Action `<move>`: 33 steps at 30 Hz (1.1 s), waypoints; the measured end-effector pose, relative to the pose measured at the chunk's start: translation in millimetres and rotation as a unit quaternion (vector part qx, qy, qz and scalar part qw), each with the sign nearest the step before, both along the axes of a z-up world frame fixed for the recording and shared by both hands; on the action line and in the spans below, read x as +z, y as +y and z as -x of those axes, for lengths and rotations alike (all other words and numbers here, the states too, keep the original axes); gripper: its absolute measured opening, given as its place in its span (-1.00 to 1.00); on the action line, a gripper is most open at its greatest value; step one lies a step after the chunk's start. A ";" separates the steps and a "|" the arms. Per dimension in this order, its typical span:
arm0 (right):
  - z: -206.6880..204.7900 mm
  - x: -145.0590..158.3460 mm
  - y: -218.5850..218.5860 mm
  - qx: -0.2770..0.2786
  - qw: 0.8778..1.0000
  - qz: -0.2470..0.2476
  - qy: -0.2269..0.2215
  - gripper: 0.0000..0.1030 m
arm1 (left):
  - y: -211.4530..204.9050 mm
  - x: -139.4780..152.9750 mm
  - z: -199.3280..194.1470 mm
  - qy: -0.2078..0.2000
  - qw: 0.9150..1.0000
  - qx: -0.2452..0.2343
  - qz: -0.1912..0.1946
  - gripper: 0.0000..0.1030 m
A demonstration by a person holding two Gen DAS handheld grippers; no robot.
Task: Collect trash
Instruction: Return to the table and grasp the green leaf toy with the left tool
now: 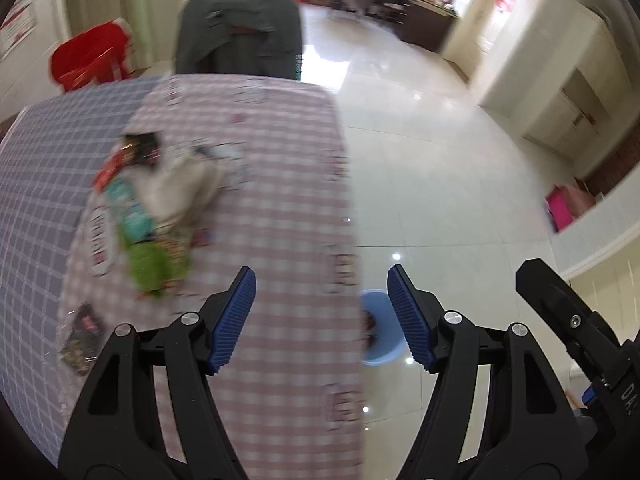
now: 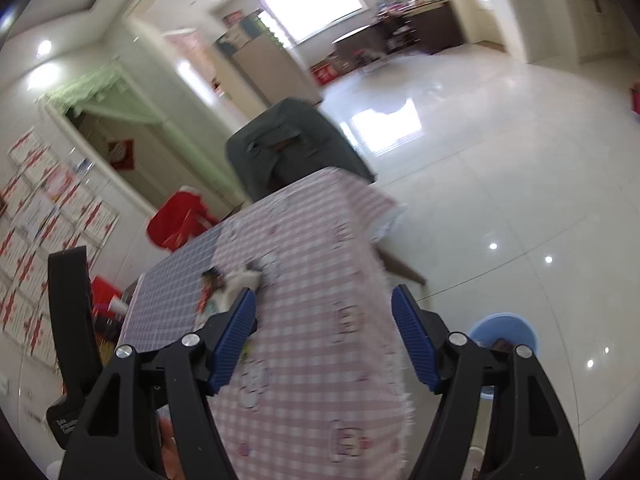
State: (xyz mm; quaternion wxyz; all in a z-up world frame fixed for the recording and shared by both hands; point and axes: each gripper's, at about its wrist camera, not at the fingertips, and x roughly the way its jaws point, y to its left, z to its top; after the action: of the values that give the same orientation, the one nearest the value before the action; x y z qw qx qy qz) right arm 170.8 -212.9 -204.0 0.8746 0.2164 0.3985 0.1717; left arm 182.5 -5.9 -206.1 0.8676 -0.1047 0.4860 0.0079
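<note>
Left of centre on the pink checked tablecloth [image 1: 280,200], your heap of crumpled wrappers [image 1: 152,208] waits while both the left gripper [image 1: 322,316] and right gripper [image 2: 324,336] gape empty, the pale blue plastic basin [image 2: 504,330] handy on the floor.

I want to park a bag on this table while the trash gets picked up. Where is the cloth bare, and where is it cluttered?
The pink checked cloth is bare from the wrapper pile across to the table's floor-side edge, and toward the draped chair. Crowded: the pile near the seam with the blue checked cloth, and a dark packet nearer the camera. The blue bin stands on the floor.
</note>
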 end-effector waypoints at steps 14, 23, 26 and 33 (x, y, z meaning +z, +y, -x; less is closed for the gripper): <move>-17.5 -48.2 145.8 0.081 0.995 0.055 0.029 0.35 | 156.2 -53.6 13.1 0.054 0.990 0.120 0.045 0.34; -32.8 -80.1 176.0 0.088 0.991 0.098 0.034 0.35 | 172.3 -100.2 -14.8 0.079 0.988 0.105 0.085 0.28; -39.6 -88.8 184.2 0.096 0.990 0.102 0.033 0.35 | 173.4 -113.3 -23.3 0.092 0.986 0.098 0.097 0.09; -50.9 -100.7 201.2 0.113 0.989 0.090 0.043 0.35 | 171.6 -117.0 -26.9 0.077 0.989 0.053 0.116 -0.73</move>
State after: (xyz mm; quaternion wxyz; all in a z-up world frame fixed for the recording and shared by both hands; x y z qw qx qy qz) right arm 221.7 -11.7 -304.7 0.8477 0.0974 0.4715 0.2229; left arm 209.4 165.7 -323.2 0.8080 -0.2296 0.5426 0.0056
